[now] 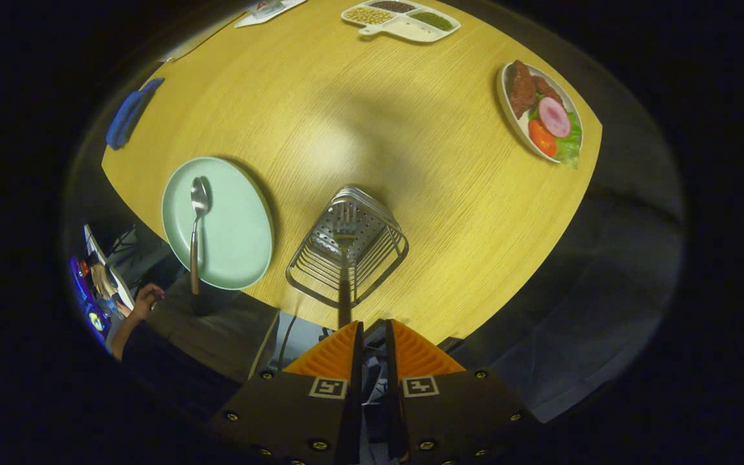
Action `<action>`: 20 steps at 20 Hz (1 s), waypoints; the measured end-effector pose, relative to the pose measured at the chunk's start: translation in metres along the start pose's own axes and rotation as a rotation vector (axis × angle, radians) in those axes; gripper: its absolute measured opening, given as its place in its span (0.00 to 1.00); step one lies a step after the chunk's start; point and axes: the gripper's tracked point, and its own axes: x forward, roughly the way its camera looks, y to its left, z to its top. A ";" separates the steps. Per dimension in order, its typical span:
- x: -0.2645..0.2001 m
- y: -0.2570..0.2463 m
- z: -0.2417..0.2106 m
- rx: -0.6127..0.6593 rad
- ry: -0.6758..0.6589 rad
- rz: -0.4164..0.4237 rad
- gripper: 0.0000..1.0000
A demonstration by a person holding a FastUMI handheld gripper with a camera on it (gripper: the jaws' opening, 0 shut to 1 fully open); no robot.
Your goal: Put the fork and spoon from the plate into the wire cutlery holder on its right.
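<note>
Steel fork (345, 258) stands in my wire cutlery holder (347, 248), handle running back to the gripper (372, 332); fingers slightly apart, handle w/ left finger, grip unclear. Spoon (196, 226) lies on mint plate (218, 223), left of holder.

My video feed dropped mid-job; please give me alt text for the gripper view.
The gripper holds a fork by its handle, head down inside the wire cutlery holder on a wooden table. The spoon lies on the pale green plate left of the holder.
</note>
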 end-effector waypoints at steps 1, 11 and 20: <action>-0.009 0.001 0.003 0.016 -0.053 0.000 0.17; -0.023 0.117 -0.018 0.065 -0.342 0.207 0.17; 0.026 0.186 -0.029 0.094 -0.340 0.304 0.17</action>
